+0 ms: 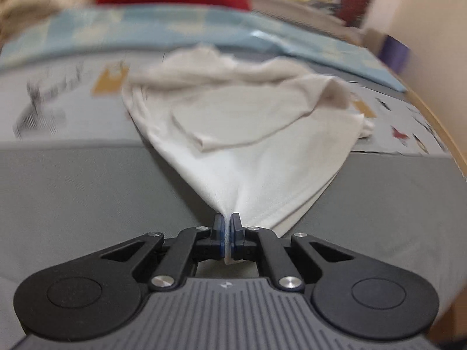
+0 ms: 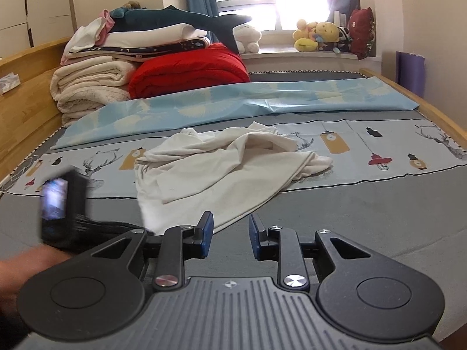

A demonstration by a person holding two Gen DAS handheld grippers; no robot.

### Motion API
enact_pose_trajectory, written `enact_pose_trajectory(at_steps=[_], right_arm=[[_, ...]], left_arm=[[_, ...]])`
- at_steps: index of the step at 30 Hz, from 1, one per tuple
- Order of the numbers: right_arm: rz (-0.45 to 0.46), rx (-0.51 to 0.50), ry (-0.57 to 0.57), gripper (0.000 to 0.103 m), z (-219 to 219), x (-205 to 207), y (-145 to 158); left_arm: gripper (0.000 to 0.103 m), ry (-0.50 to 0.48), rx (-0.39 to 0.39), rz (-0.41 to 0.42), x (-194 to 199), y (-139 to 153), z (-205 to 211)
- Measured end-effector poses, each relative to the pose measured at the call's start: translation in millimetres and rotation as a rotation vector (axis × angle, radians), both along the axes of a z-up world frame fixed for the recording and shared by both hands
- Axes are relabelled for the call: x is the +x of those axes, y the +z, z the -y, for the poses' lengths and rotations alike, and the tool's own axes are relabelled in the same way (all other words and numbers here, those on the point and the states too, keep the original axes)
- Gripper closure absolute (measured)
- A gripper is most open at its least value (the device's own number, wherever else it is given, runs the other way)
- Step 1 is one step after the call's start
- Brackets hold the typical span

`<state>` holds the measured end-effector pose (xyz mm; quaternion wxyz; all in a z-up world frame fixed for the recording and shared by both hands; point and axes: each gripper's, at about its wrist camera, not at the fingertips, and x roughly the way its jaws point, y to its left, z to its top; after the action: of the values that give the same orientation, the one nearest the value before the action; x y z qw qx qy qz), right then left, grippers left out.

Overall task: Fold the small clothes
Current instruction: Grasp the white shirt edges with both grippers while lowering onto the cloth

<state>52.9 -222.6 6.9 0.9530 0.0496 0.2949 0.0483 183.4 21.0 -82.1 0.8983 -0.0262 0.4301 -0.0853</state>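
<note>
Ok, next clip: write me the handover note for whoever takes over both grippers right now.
Left gripper: shut on a corner of the white garment.
Right gripper: open, empty, just short of the garment's near edge.
Garment: crumpled and unfolded on the bed, partly on the printed cloth.
Done: one corner gripped.
Left: grip a second corner, spread it flat, fold.

We see a white garment (image 2: 216, 175) of soft, matt cloth, smooth where it is pulled taut. The bed (image 2: 379, 218) under it wears matt grey fabric, and its side rail is pale varnished wood. The light blue sheet (image 2: 233, 99) near the far edge looks slightly glossy and creased. The gripper (image 1: 227, 223) is matt black plastic with shiny metal rivets.
</note>
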Motion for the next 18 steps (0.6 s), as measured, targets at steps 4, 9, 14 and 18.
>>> enact_pose_trajectory(at_steps=[4, 9, 14, 18], right_arm=[[0.017, -0.008, -0.026, 0.076, 0, -4, 1], [0.030, 0.008, -0.060, 0.089, 8, -8, 5], [-0.014, 0.010, -0.067, 0.088, 31, 25, 6], [-0.182, 0.032, -0.039, 0.085, 47, 79, -30]], left_arm=[[0.100, -0.081, 0.072, -0.001, -36, 35, -44], [0.100, -0.090, 0.156, -0.030, -74, 45, -124], [0.098, 0.035, -0.002, -0.253, -83, 10, -195], [0.091, 0.008, 0.068, -0.250, -78, 5, -192]])
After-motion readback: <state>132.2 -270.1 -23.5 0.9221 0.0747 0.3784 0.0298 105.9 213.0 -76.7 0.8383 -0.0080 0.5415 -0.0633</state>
